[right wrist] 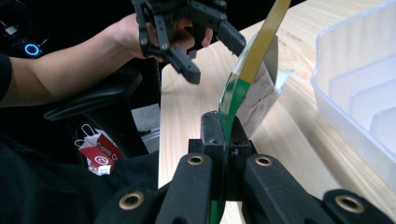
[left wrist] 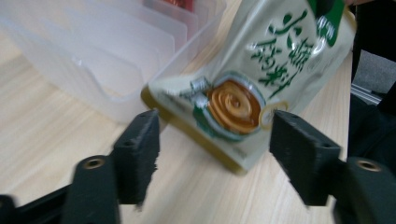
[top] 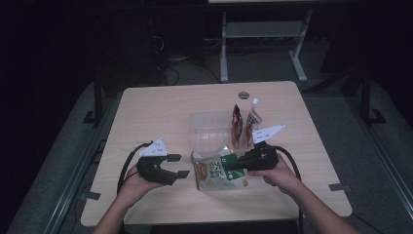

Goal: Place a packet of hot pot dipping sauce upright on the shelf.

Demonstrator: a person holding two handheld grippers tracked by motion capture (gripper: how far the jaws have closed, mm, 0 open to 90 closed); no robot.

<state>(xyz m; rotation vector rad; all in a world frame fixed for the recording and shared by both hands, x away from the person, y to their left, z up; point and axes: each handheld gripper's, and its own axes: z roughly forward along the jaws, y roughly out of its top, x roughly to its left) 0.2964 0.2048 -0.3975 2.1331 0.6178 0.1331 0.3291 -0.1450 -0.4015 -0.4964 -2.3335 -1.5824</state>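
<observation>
Item 1. Right gripper [right wrist: 224, 135]. Fingers closed hard on the green top edge of the sauce pouch [top: 216, 171]; the seam is seen pinched thin between the two pads in the right gripper view. The pouch is held by this one edge alone, its body hanging tilted, the lower corner low over the surface [top: 160, 114] or resting on it; which of the two cannot be told.

Item 2. Left gripper [top: 176, 165]. Fingers [left wrist: 140, 149] spread wide, nothing between them; the pouch is seen just ahead of them in the left gripper view, not touched.

Item 3. Sauce pouch. Cream and green, printed with a round dish picture. Located at the near side of the surface, just in front of the clear tray [top: 207, 127], between the two grippers.

Item 4. Clear tray. Divided into slots by ribs; two upright packets, a dark red packet [top: 237, 124] and a paler packet [top: 252, 123], are stood at its right end. The remaining slots appear free.

Risks noted, as judgement:
- Slippage. A glossy seam gripped at one edge may be pulled through the pads by the pouch's own weight, more so if it is swung.
- Sagging. With support from the left side absent, the floppy body may be folded or twisted, so that it meets a rib rather than a slot.
- Tray displacement. A light tray may be pushed back across the surface if the pouch is pressed against its near wall.
- Knock-over. The two standing packets may be toppled if the right gripper is carried too far toward that end.
</observation>
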